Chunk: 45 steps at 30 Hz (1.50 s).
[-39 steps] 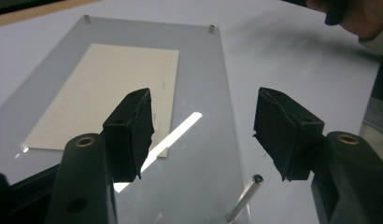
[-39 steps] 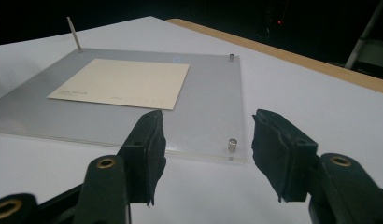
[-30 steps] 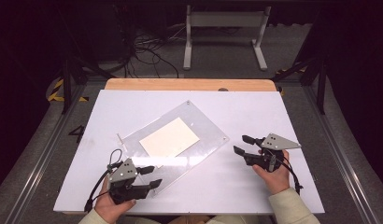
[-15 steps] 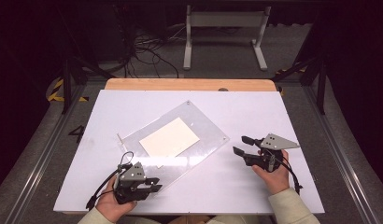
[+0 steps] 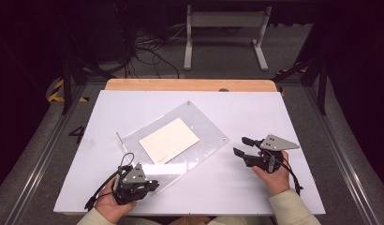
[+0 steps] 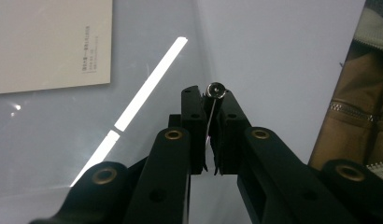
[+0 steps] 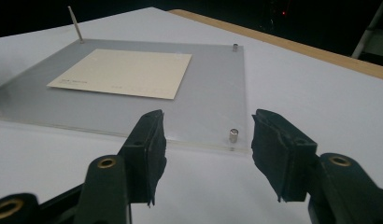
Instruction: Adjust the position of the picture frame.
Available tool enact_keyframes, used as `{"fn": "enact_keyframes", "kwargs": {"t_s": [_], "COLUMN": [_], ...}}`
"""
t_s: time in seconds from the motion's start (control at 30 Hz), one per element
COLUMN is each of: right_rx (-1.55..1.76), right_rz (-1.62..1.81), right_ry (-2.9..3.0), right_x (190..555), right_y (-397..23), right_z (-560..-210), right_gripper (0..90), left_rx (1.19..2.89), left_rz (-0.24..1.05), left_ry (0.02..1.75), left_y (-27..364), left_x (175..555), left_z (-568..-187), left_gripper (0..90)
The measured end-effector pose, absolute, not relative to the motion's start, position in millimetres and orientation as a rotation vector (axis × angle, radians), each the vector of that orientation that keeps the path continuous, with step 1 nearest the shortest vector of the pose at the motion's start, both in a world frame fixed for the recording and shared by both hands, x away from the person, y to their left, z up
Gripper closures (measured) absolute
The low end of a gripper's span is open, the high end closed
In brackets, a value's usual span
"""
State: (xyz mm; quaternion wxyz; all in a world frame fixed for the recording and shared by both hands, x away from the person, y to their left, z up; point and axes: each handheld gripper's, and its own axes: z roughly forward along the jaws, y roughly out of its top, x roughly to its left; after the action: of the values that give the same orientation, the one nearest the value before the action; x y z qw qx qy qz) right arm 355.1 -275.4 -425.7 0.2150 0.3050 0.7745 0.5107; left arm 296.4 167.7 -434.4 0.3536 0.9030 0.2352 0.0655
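Observation:
A clear acrylic plate (image 5: 204, 127) lies slantwise on the white table, with a cream card (image 5: 169, 140) under it. My left gripper (image 5: 152, 185) is at the plate's near corner. In the left gripper view its jaws (image 6: 210, 100) are shut on a small silver screw (image 6: 216, 89) that stands over the plate's edge. My right gripper (image 5: 241, 146) is held open just right of the plate. In the right gripper view (image 7: 206, 140) it faces the corner that carries a short metal stud (image 7: 233, 135). Nothing is between its fingers.
A thin pin (image 7: 75, 23) stands upright at the plate's left corner (image 5: 119, 138). Another stud (image 5: 188, 102) marks the far corner. The white table top (image 5: 274, 112) ends in a wooden strip (image 5: 190, 85) at the back. Cables and a stand lie on the floor beyond.
My left gripper has shifted to the right, up to the plate's near corner. The right gripper has stayed where it was, still open.

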Motion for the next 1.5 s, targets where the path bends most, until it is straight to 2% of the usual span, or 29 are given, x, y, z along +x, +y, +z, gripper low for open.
{"fn": "enact_keyframes", "kwargs": {"t_s": [0.3,0.67,0.93,1.0,1.17,1.23,1.37,1.5], "right_rx": [0.850,0.867,0.877,0.875,0.832,0.804,0.763,0.747], "right_rz": [1.404,1.385,1.395,1.394,1.378,1.365,1.334,1.291], "right_ry": [2.157,2.187,2.249,2.257,2.308,2.342,2.413,2.471], "right_x": [356,357,364,365,371,375,384,394], "right_y": [-274,-271,-262,-259,-241,-230,-208,-187], "right_z": [-427,-430,-431,-431,-427,-426,-425,-428], "right_gripper": [44.1,46.7,54.6,55.3,65.0,65.4,63.1,59.3], "left_rx": [2.212,1.996,1.908,1.894,1.894,1.878,1.866,1.849], "left_rz": [0.273,0.424,0.497,0.485,0.499,0.484,0.466,0.481], "left_ry": [0.840,1.113,1.275,1.280,1.269,1.260,1.249,1.223], "left_y": [210,256,277,280,280,281,282,282], "left_x": [306,326,347,349,349,348,347,343], "left_z": [-425,-434,-451,-453,-454,-454,-453,-451], "left_gripper": [84.9,84.9,83.6,83.5,83.0,81.2,64.1,55.7]}}
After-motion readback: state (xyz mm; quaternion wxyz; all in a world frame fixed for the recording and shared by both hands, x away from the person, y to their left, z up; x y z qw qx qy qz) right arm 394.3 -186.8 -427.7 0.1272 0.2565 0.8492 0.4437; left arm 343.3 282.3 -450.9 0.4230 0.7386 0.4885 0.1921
